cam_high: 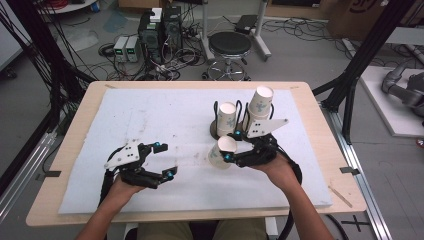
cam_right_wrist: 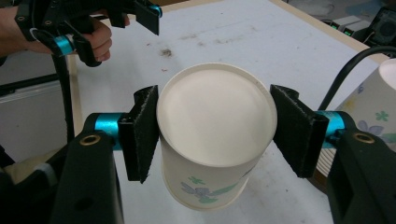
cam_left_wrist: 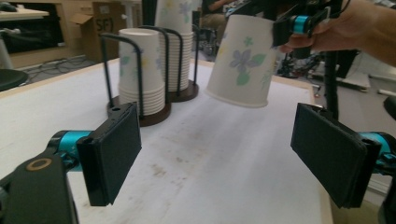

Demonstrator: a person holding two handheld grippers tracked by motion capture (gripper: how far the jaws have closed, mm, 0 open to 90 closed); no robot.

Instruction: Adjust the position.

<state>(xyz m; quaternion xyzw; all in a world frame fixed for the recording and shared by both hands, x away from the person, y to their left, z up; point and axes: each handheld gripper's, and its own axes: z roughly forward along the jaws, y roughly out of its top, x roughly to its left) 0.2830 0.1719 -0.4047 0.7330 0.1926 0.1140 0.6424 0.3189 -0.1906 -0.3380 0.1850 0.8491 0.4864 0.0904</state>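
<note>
— Where's the white flower-printed paper cup [cam_right_wrist: 212,140]?
— Centre of the frame, clamped by the right gripper [cam_right_wrist: 215,133], apparently off the table (tilted).
— The left gripper [cam_left_wrist: 217,156]?
— Lower frame, jaws wide, empty.

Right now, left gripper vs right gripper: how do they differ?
The left gripper has its jaws spread wide with nothing between them; the right gripper is shut on a paper cup. The left hangs over bare mat; the right is beside the cup holders. Both are hand-held, with black jaws.
</note>
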